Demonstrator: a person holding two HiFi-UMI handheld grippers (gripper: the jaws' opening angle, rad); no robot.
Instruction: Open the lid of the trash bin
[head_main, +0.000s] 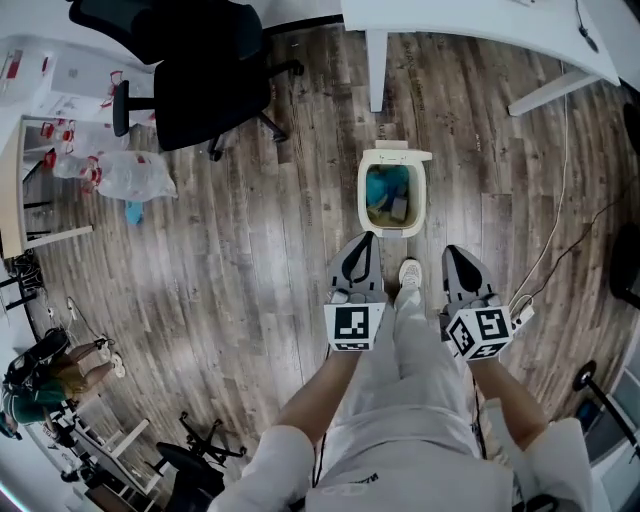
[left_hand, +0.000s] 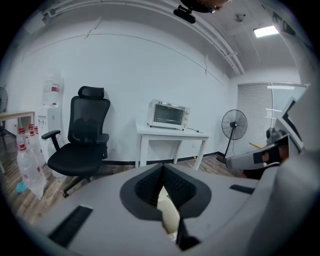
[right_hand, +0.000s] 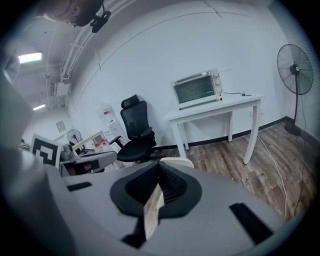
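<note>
Both grippers were held low over the wood floor (head_main: 250, 250), either side of a white shoe (head_main: 409, 273). The left gripper (head_main: 365, 242) was seen with its jaws closed tip to tip, nothing gripped; only a thin slit was left lower down, with a cream surface showing through it. The right gripper (head_main: 452, 255) was closed the same way and empty, with a strip of floor seen through its slit. Both were pointed forward and neither was touching anything.

Just ahead of the shoe, between the lines of the two grippers, the trash bin (head_main: 363, 195) was stood on the floor. Its lid (head_main: 397, 155) was already raised and tipped back at the far side. The inside was exposed, with teal material and some rubbish visible. The bin was placed toward the floor's far edge, short of a white leg.

A white cable (head_main: 560, 200) was trailed along the floor's right side. A black office chair (head_main: 205, 85) was parked at the far left, with a clear plastic bag (head_main: 135, 175) lying near it.

Against the far wall a white counter (left_hand: 172, 135) was seen with a toaster oven (left_hand: 167, 114) on top, and a standing fan (left_hand: 234, 124) to its right.
</note>
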